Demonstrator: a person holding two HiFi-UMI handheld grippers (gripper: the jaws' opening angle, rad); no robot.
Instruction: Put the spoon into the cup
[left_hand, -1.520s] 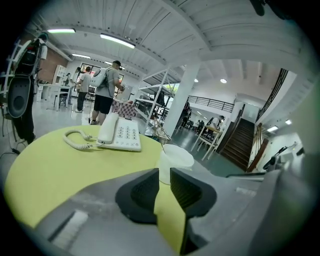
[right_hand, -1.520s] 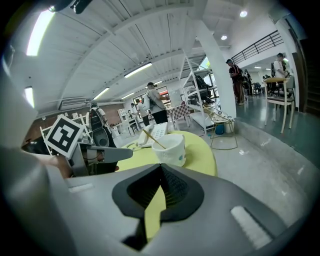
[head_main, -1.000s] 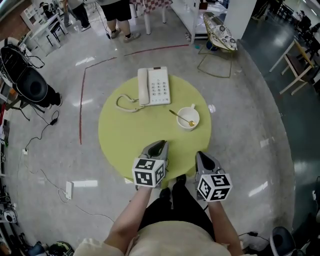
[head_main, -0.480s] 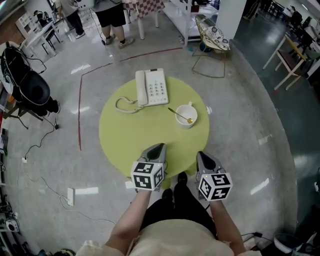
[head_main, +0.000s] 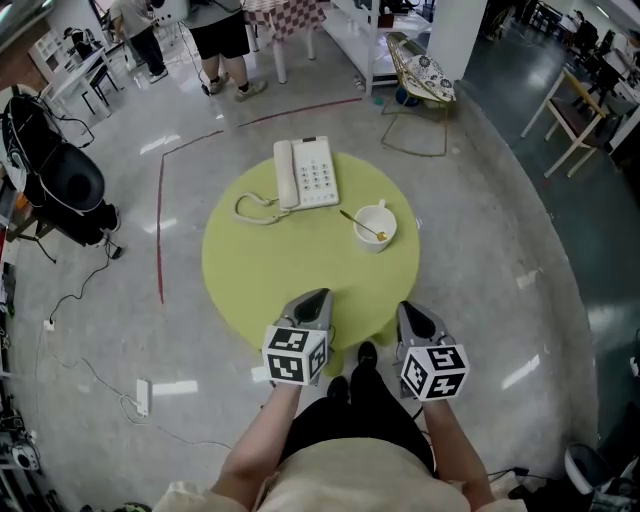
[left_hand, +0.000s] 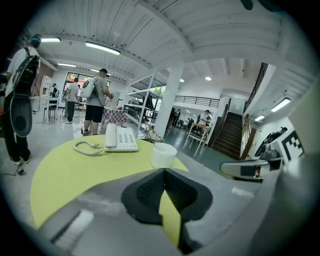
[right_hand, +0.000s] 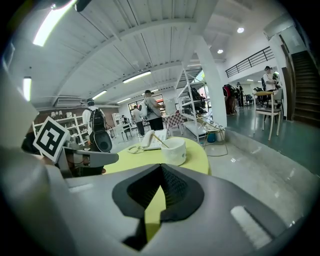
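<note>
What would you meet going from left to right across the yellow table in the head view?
coiled cord → telephone → cup. The spoon overlaps the cup, so it is left out.

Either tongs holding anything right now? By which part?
Nothing held. Left tongs and right tongs are both shut and empty; the spoon sits in the cup, away from both.
</note>
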